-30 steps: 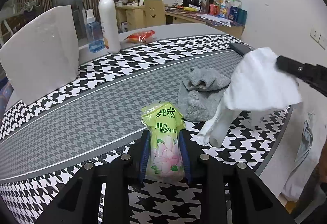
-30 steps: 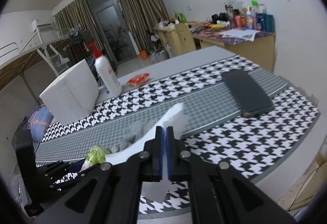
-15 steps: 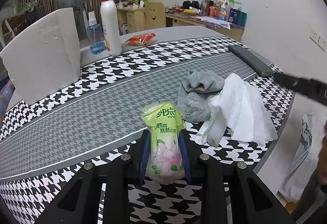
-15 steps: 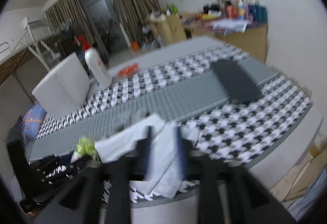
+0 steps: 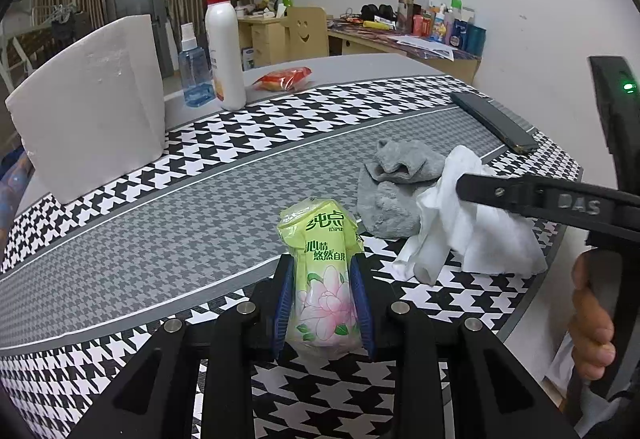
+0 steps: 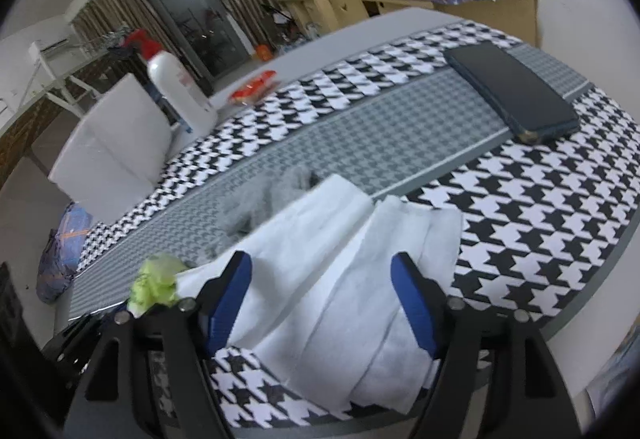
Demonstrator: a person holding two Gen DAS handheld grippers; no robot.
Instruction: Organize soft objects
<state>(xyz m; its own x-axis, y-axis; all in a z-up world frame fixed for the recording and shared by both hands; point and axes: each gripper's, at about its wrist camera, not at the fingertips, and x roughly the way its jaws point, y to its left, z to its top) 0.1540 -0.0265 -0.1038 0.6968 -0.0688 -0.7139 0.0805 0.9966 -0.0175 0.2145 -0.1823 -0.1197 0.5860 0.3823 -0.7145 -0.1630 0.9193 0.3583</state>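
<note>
One tissue pack [image 5: 325, 271] gripped by left tongs [image 5: 323, 303], one white cloth [image 6: 340, 271] between just-opened right tongs [image 6: 322, 303], one grey towel [image 5: 394, 191]

My left tongs' green tissue pack [image 5: 326, 271]: "纯点", "心情 悠然自我". My right tongs' arm [image 5: 560, 199]: raised "DAS".

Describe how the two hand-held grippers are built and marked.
Left hand-held gripper: matte black angular fingers, blue pads, silver round screws. Right hand-held gripper: same black frame and blue pads; from the side it shows raised "DAS" lettering and a lit green light on its body.
</note>
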